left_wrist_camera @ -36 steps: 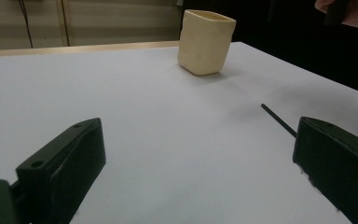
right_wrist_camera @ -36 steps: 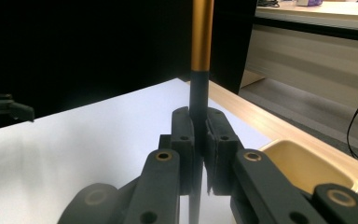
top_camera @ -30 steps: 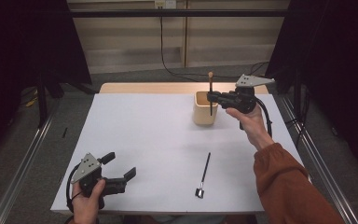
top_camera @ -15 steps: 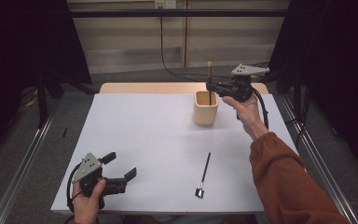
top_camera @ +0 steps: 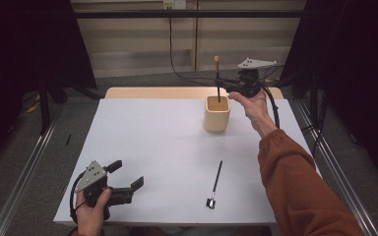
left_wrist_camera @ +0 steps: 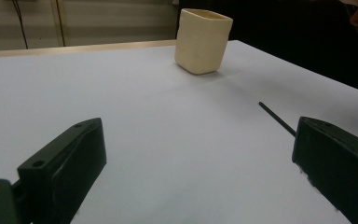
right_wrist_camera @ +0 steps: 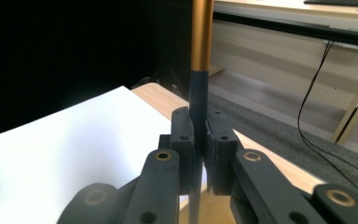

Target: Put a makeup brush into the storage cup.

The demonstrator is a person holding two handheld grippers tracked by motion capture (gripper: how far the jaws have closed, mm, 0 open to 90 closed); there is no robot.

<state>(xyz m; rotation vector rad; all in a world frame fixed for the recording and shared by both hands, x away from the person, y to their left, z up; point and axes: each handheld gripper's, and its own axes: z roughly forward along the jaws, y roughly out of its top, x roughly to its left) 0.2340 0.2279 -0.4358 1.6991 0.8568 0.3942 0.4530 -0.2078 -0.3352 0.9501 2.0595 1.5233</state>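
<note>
Clamped by the right gripper (top_camera: 220, 87), brush (top_camera: 217, 78) upright, tip directly over the cup (top_camera: 216, 114); left gripper (top_camera: 128, 179) agape, well apart, near the table's (top_camera: 152, 137) front edge.

light: dim room, bright table (top_camera: 152, 142) | focus: near jaws soft | edges: dark

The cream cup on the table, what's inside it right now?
The lower end of a thin brush, held upright by the right gripper, dips into the cup. The cup's wall hides the brush tip and the bottom, so anything else inside can't be seen.
</note>
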